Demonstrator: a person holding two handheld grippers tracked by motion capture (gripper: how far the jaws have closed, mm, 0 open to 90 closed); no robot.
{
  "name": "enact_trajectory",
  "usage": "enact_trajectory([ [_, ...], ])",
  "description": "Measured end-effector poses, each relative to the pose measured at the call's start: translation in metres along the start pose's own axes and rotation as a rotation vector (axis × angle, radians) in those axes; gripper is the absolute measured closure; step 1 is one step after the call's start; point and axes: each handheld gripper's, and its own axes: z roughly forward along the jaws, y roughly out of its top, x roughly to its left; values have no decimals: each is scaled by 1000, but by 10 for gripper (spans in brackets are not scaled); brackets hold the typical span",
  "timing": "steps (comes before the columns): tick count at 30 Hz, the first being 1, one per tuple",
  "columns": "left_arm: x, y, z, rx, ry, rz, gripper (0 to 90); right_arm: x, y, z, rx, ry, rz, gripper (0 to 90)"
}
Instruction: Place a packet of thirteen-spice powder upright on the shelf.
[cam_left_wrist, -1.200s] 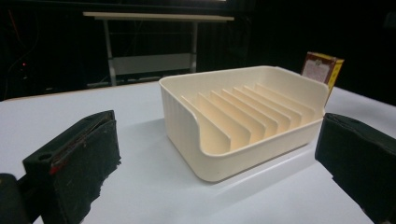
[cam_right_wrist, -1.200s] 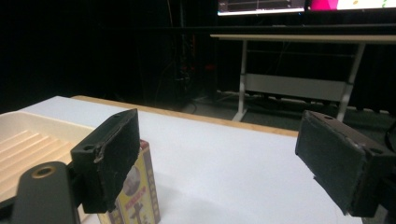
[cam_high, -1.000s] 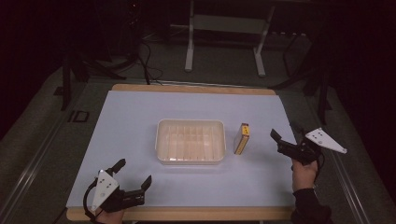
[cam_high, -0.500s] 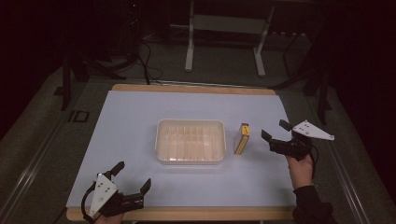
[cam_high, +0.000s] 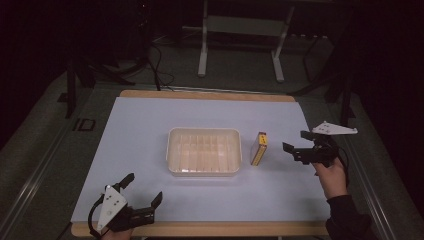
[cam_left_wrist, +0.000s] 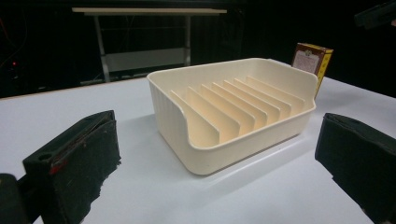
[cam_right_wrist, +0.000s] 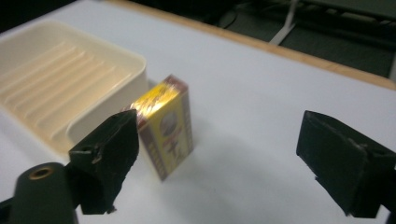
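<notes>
box (cam_right_wrist: 164, 125): light, stiff card, tippy on edge; grip broad faces. right tongs (cam_right_wrist: 224, 163) just opened wider, empty, box ahead; left tongs (cam_left_wrist: 219, 172) open.

right gripper (cam_high: 296, 143): jaws just widened, nothing between, near box (cam_high: 259, 148)
box: upright, just beside tray (cam_high: 203, 170)
left gripper (cam_high: 144, 189): jaws apart, near table edge
</notes>
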Motion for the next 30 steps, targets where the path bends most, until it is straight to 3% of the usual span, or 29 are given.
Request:
enact_trajectory([
  [4,0,0,1,3,-1,-2,0,0,2,0,66,-1,-27,112],
  [6,0,0,2,7,-5,0,0,-1,2,1,110,12,-10,113],
  [13,0,0,2,9,-9,1,0,-4,7,2,201,14,-23,120],
  [18,0,-1,3,12,-11,0,0,-2,11,0,237,25,-32,120],
  [30,0,-1,3,17,-11,1,0,3,12,9,479,80,-107,123],
])
